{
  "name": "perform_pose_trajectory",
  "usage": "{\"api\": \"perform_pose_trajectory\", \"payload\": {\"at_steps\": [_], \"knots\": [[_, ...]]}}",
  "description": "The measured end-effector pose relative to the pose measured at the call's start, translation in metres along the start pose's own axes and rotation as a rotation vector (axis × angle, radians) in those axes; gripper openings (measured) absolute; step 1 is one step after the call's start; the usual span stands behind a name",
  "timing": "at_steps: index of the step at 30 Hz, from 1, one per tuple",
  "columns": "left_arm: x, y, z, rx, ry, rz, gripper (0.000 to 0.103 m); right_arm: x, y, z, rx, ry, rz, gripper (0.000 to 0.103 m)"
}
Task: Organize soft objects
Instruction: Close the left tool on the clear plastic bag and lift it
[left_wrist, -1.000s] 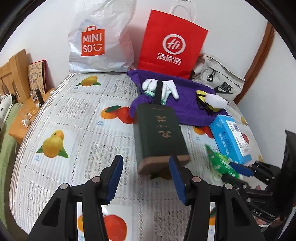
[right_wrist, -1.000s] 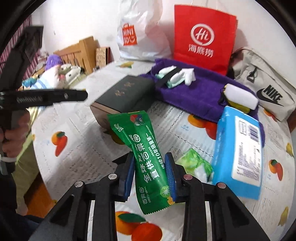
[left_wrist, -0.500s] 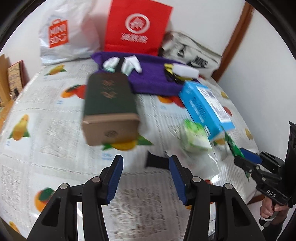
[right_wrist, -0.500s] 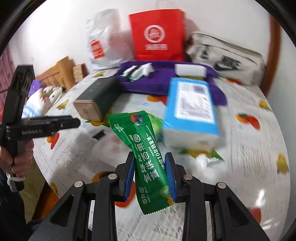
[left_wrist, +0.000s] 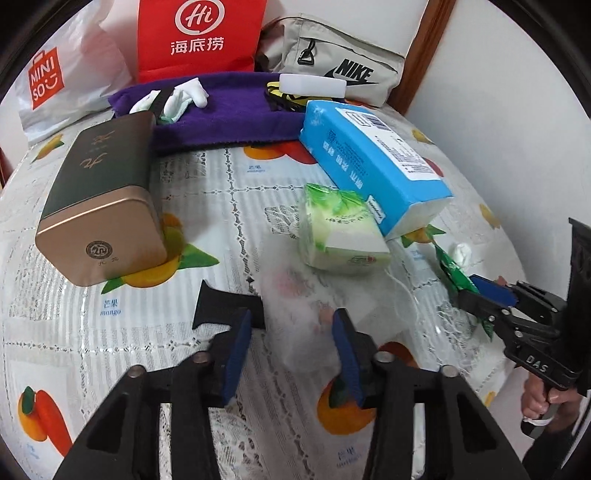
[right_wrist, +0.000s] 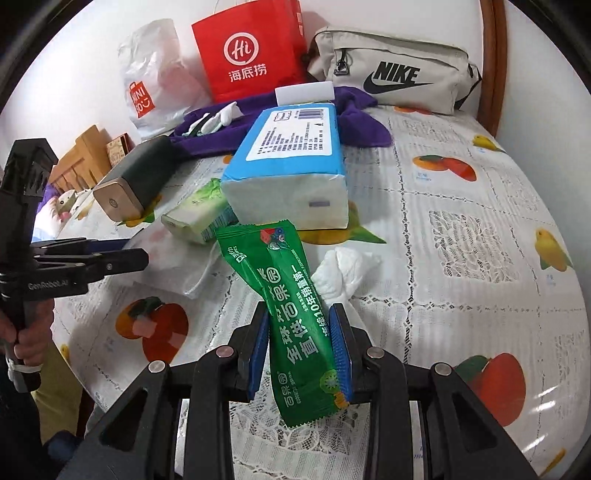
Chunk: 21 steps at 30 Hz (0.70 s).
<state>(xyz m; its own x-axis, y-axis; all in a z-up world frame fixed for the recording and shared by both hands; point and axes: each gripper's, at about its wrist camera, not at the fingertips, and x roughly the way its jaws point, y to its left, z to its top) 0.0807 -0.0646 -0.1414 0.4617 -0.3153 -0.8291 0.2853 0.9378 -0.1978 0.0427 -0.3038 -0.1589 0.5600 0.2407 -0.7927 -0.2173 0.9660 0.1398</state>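
The green snack packet (right_wrist: 295, 317) sits clamped between the blue pads of the right tool (right_wrist: 301, 347), held above the fruit-print bench (right_wrist: 461, 229) just in front of the blue tissue pack (right_wrist: 291, 166). A crumpled white tissue (right_wrist: 343, 273) lies beside the packet. Left of the blue pack rests a small green tissue pack (left_wrist: 340, 229). The left tool (left_wrist: 291, 354) has just been narrowing, jaws still apart over a clear plastic bag (left_wrist: 314, 306), with a black piece (left_wrist: 225, 306) near its left pad.

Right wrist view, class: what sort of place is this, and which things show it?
Probably a room in a home: a fruit-print tablecloth on the table, shopping bags against the wall, and a wooden bed frame with soft toys behind.
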Motion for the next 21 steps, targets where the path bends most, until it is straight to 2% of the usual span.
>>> {"api": "perform_pose_trajectory", "payload": {"at_steps": [1, 3, 5, 13, 21], "knots": [[0.0, 0.001, 0.0, 0.001, -0.004, 0.002, 0.03, 0.0, 0.0, 0.0, 0.002, -0.002, 0.005, 0.032], [-0.002, 0.005, 0.002, -0.011, -0.01, -0.014, 0.017, 0.0, 0.001, 0.0, 0.0, -0.005, 0.015, 0.032], [-0.004, 0.008, 0.002, -0.019, -0.019, -0.02, 0.013, 0.001, 0.005, 0.002, -0.003, -0.011, 0.038, 0.032], [-0.025, 0.02, -0.003, -0.015, -0.049, -0.009, 0.009, -0.002, 0.034, 0.005, -0.055, -0.014, 0.133, 0.032], [-0.047, 0.044, -0.016, -0.067, -0.079, 0.022, 0.008, 0.01, 0.038, 0.003, -0.053, 0.034, 0.081, 0.034]]}}
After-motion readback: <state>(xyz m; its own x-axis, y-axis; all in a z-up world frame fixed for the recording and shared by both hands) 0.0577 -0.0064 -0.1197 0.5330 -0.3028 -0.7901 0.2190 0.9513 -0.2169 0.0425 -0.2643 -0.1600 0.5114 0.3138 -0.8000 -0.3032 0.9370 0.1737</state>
